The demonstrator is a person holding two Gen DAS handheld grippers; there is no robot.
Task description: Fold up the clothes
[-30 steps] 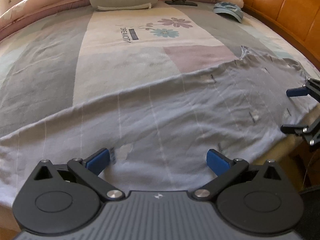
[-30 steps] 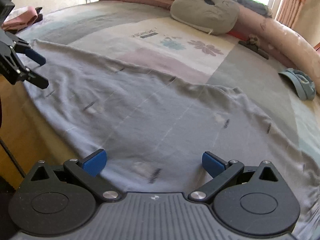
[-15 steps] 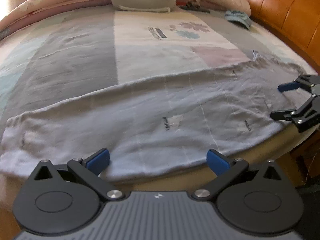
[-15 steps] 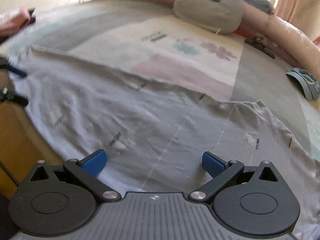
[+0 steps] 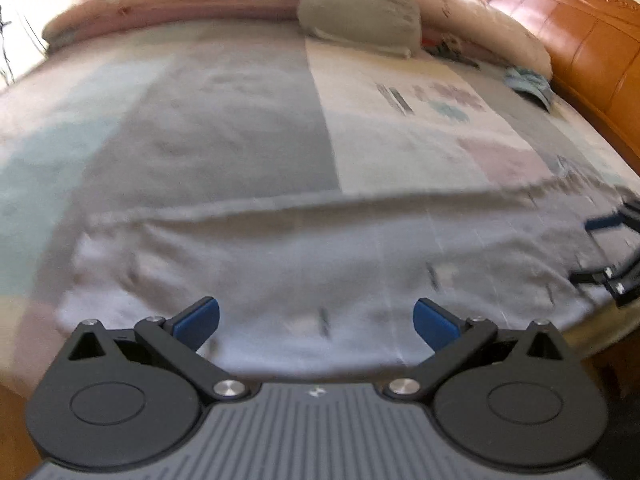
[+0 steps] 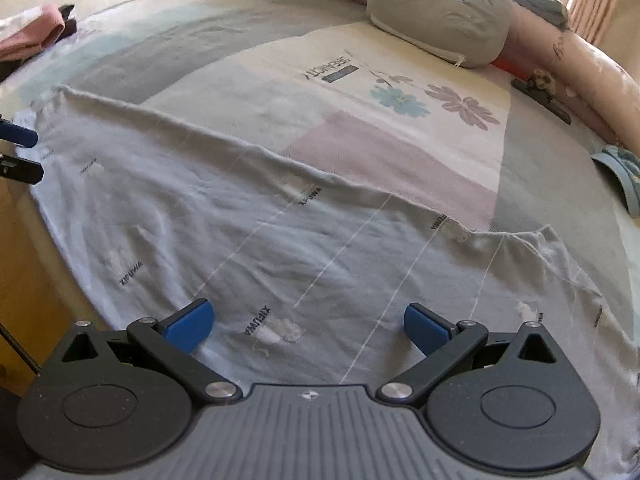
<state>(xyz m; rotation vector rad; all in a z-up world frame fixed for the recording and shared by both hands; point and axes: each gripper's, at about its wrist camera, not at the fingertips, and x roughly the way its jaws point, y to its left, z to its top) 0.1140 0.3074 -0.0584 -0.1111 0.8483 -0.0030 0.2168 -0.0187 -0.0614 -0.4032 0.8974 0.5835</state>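
Observation:
A pale grey garment (image 6: pixel 280 248) with thin white stripes and small printed marks lies spread flat along the near edge of the bed. The left wrist view is blurred, and the same garment (image 5: pixel 320 252) crosses it. My left gripper (image 5: pixel 316 320) hovers open over the garment's left part, nothing between its blue pads. My right gripper (image 6: pixel 306 322) is open above the garment's near hem, also with nothing in it. Each gripper shows at the edge of the other view: the right gripper (image 5: pixel 600 248) at far right, the left gripper (image 6: pixel 20 152) at far left.
The bed (image 6: pixel 392 152) has a patchwork sheet with a flower print. A grey cushion (image 6: pixel 440 12) and rolled pink bedding (image 5: pixel 180 16) lie at the far side. A blue cap (image 6: pixel 624 176) sits at right, a brown headboard (image 5: pixel 580 48) beyond. Folded pink cloth (image 6: pixel 32 36) lies far left.
The left gripper has swung left along the garment, so its left end came into view. The right gripper pulled back slightly. Both stayed open.

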